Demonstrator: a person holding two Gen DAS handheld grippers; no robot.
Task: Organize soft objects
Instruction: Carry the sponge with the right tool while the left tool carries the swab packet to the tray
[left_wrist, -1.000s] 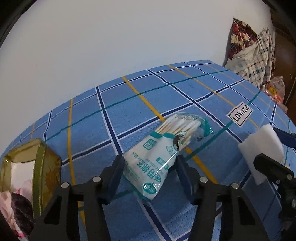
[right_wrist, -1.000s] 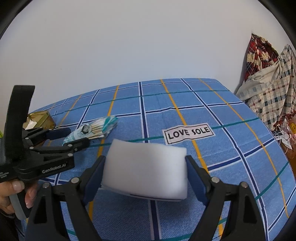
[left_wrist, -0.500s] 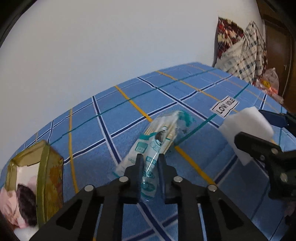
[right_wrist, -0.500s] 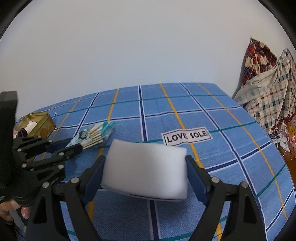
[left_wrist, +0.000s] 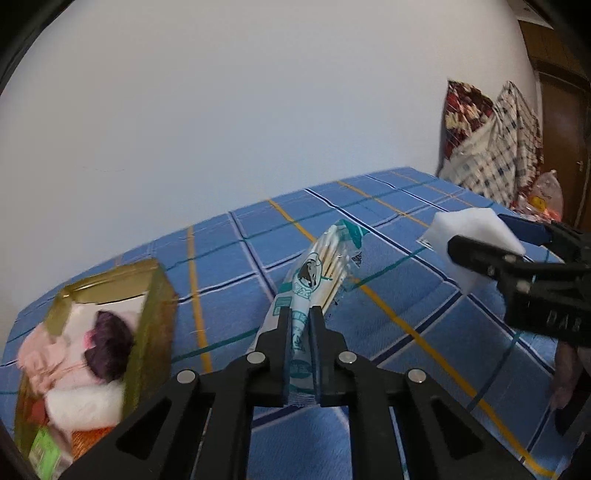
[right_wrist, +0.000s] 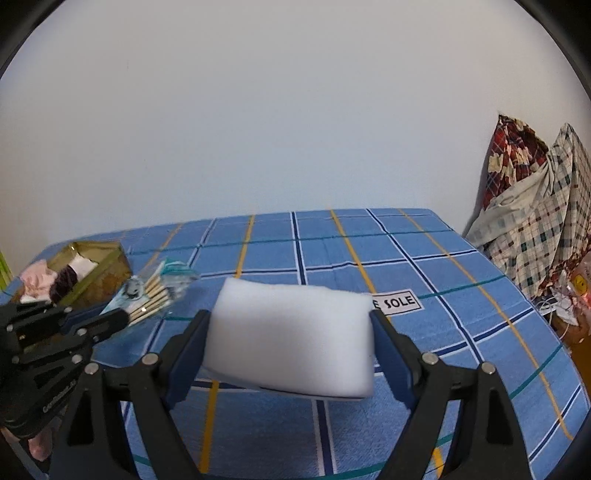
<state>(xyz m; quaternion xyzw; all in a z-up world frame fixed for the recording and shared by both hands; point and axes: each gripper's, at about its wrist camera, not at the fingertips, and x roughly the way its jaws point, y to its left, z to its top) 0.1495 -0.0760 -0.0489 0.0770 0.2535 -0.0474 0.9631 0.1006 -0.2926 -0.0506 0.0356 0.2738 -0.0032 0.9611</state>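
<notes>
My left gripper (left_wrist: 298, 325) is shut on the lower end of a clear plastic bag of cotton swabs (left_wrist: 317, 269) with teal print, and the bag is raised off the blue checked cloth (left_wrist: 388, 332). The same bag of cotton swabs (right_wrist: 155, 291) shows in the right wrist view, sticking out of the left gripper (right_wrist: 122, 317). My right gripper (right_wrist: 288, 328) is shut on a white foam block (right_wrist: 291, 339), its two pads pressing the block's ends, held above the cloth. In the left wrist view the foam block (left_wrist: 469, 240) and right gripper appear at the right.
A gold open box (left_wrist: 155, 314) with pink, dark and white soft items stands at the left end of the cloth; the same box (right_wrist: 92, 266) shows at far left. A "LOVE SOLE" label (right_wrist: 399, 303) lies mid-cloth. Plaid bedding (right_wrist: 532, 206) is piled at the right.
My left gripper shut on the swab bag and lifted it, swinging left toward the gold box. The right gripper kept its hold on the foam block and rose a little.
</notes>
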